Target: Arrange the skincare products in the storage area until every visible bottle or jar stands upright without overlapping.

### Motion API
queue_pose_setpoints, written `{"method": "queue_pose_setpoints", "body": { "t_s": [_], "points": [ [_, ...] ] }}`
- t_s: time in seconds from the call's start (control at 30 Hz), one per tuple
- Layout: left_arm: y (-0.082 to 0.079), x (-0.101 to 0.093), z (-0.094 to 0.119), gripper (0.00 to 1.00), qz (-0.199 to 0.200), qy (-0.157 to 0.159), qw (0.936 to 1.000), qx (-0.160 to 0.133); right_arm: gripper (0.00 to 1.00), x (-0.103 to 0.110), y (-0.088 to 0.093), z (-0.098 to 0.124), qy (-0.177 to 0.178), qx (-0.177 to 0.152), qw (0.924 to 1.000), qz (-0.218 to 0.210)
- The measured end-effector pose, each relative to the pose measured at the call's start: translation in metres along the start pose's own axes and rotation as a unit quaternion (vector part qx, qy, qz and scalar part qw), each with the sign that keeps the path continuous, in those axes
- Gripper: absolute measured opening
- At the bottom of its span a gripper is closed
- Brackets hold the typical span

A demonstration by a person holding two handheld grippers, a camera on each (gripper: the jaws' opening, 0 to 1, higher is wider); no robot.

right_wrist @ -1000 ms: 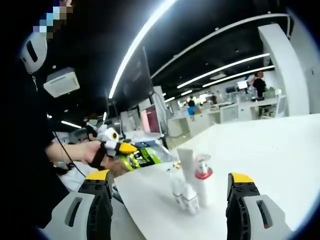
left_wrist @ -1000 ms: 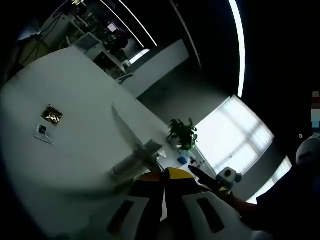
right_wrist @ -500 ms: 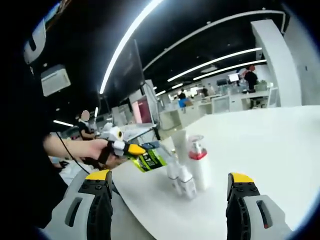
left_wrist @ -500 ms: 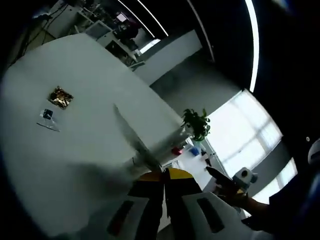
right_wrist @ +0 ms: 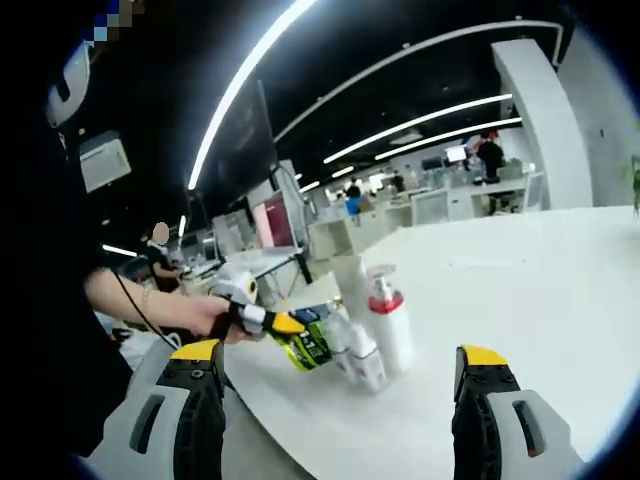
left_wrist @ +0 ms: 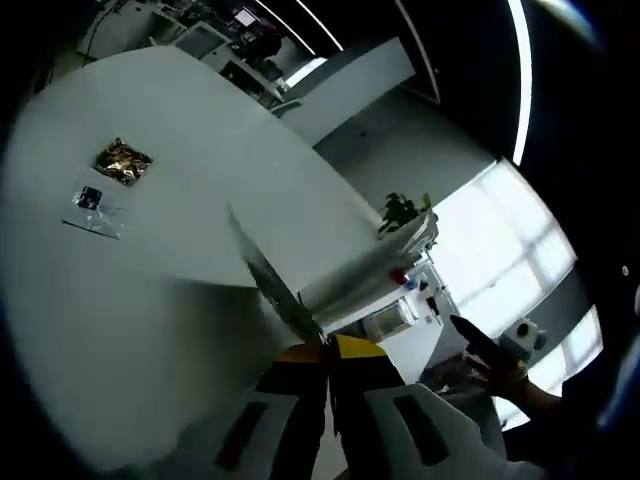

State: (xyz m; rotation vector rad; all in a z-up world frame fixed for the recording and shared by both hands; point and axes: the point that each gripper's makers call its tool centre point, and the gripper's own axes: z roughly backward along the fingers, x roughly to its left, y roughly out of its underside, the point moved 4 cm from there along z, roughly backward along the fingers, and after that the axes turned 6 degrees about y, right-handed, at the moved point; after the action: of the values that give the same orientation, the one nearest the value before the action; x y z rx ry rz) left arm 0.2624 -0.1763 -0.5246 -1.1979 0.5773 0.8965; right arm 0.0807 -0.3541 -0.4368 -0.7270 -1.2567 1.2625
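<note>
Currently, in the right gripper view, a cluster of skincare products stands upright near the near edge of the white round table [right_wrist: 520,290]: a white pump bottle with a red collar [right_wrist: 388,322], a tall white tube [right_wrist: 351,282] behind it, and two small clear bottles with white caps [right_wrist: 357,350] in front, all close together and partly overlapping from this angle. The right gripper [right_wrist: 335,425] hangs in front of them, its yellow-tipped jaws wide apart with nothing between them. From the left of that view the left gripper [right_wrist: 283,327] comes in, held in a person's hand [right_wrist: 195,313], its jaws closed on a flat green-and-black printed sachet [right_wrist: 310,345] that sits just beside the small bottles.

In the left gripper view, the jaws are pressed together on the sachet's thin edge [left_wrist: 275,285]. Farther across the table lie a small gold foil packet [left_wrist: 123,161] and, near it, a clear flat packet with a dark patch [left_wrist: 92,206], apart from each other.
</note>
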Motion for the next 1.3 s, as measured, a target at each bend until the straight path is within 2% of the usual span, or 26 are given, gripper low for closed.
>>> {"method": "queue_pose_setpoints", "body": {
  "t_s": [0.17,0.27,0.33,0.4,0.5,0.77,0.9,1.07,1.23,1.3],
  "points": [
    [0.006,0.009,-0.004,0.0,0.015,-0.012,0.9998,0.01,0.99,0.005,0.0,-0.001,0.001,0.0,1.0,-0.003],
    [0.011,0.02,-0.004,0.0,0.024,-0.051,0.9982,0.023,0.99,0.005,-0.001,0.0,0.003,-0.002,1.0,-0.004],
    [0.012,0.027,-0.002,0.0,0.027,-0.079,0.9963,0.021,0.99,0.004,-0.001,0.0,0.005,-0.002,1.0,-0.005],
    [0.012,0.029,-0.002,0.0,0.032,-0.091,0.9952,0.015,0.99,0.004,-0.001,0.0,0.006,-0.002,1.0,-0.006],
    [0.013,0.028,-0.003,0.0,0.032,-0.092,0.9951,0.015,0.99,0.004,0.0,0.0,0.006,0.001,1.0,-0.005],
    [0.019,0.025,-0.005,0.02,0.017,-0.105,0.9934,0.041,0.99,0.008,0.001,-0.003,0.002,0.003,0.9999,-0.009],
    [0.016,0.022,-0.001,0.06,-0.003,-0.119,0.9917,0.048,0.99,0.009,0.002,-0.004,-0.001,0.006,0.9999,-0.009],
    [0.014,0.031,0.002,0.12,-0.023,-0.139,0.9877,0.068,0.99,0.007,0.003,-0.005,-0.001,0.007,0.9999,-0.009],
    [0.014,0.039,0.005,0.22,-0.094,-0.172,0.9738,0.115,0.99,0.007,0.004,-0.005,-0.002,0.01,0.9999,-0.01],
    [0.014,0.042,0.003,0.23,-0.107,-0.177,0.9702,0.126,0.99,0.008,0.004,-0.005,-0.002,0.011,0.9999,-0.01]
  ]
}}
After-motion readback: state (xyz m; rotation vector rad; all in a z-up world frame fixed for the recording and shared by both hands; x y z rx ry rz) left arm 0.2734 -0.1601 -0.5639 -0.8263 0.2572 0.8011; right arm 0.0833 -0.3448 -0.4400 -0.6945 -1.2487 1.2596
